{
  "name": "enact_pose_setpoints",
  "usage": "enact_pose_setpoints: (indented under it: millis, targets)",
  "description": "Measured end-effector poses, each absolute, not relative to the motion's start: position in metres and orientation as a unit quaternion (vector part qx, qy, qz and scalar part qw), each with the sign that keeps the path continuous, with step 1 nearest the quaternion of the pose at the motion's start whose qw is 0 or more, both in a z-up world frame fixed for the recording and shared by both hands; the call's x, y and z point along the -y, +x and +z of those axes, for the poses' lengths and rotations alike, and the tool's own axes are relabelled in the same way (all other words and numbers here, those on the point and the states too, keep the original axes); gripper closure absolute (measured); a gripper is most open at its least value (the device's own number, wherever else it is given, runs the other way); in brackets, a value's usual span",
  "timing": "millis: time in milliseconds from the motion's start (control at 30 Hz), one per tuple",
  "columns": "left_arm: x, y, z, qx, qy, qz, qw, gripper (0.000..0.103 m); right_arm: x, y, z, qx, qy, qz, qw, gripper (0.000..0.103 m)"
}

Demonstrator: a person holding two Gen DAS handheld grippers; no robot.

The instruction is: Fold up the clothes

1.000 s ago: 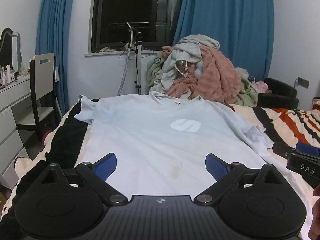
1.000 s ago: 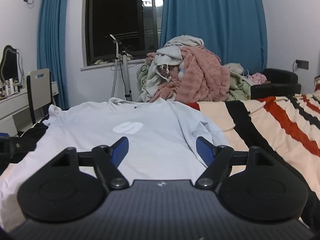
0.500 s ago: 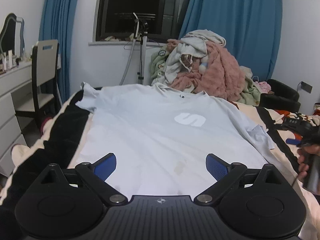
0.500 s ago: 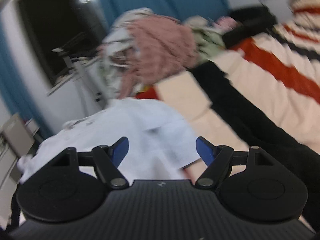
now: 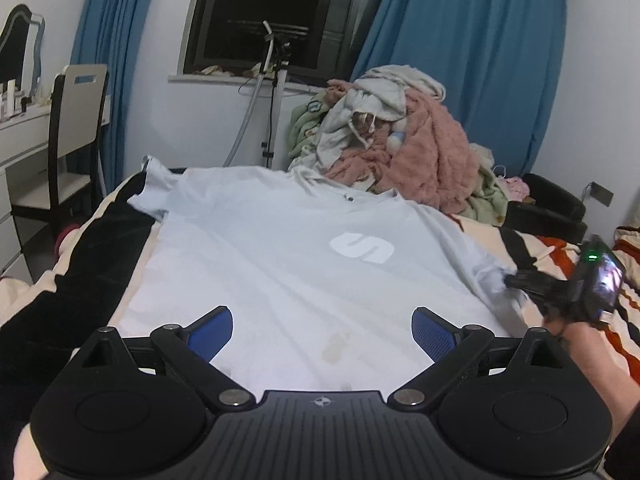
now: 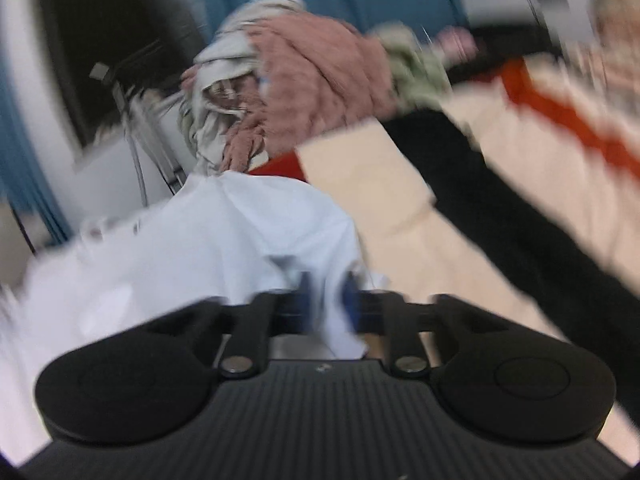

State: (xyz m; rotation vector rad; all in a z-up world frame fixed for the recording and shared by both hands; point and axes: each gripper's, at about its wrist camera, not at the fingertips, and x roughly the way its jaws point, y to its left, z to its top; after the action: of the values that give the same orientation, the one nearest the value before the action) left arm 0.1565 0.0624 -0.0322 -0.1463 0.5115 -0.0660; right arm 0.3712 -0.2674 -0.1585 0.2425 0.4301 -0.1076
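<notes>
A pale blue T-shirt (image 5: 288, 264) with a white logo (image 5: 362, 246) lies flat on the bed, front up and collar far from me. My left gripper (image 5: 322, 330) hovers open over the near hem, with nothing between its blue pads. My right gripper (image 5: 516, 280), held in a hand at the right edge, is at the shirt's right sleeve. The right wrist view is blurred. There the jaws of the right gripper (image 6: 326, 300) are closing, and the white sleeve cloth (image 6: 320, 280) is pinched between the pads.
A heap of pink, beige and green clothes (image 5: 400, 140) fills the far end of the bed. The striped bedspread (image 5: 560, 256) spreads to the right. A chair (image 5: 76, 120) and a white dresser stand on the left. A stand (image 5: 276, 80) is by the window and a black armchair (image 5: 548, 212) at far right.
The right gripper swept to the shirt's right sleeve and its jaws went from wide open to nearly together on the cloth. The left gripper stays open over the hem.
</notes>
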Motion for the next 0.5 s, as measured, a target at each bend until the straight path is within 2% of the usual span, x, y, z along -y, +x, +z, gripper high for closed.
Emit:
enact_pose_setpoints:
  millis: [167, 300, 400, 500]
  targets:
    - [-0.063, 0.149, -0.023, -0.224, -0.087, -0.047, 0.97, 0.006, 0.184, 0.368, -0.147, -0.165, -0.046, 0.047, 0.984, 0.096]
    - [-0.063, 0.149, -0.023, -0.224, -0.086, -0.048, 0.97, 0.006, 0.137, 0.366, -0.166, -0.205, -0.092, 0.141, 0.964, 0.096]
    - [-0.065, 0.149, -0.027, -0.231, -0.088, -0.045, 0.968, 0.006, 0.133, 0.363, -0.172, -0.215, -0.1, 0.158, 0.958, 0.096]
    - [-0.069, 0.149, -0.028, -0.235, -0.098, -0.048, 0.966, 0.006, 0.162, 0.359, -0.149, -0.2, -0.011, 0.147, 0.969, 0.095]
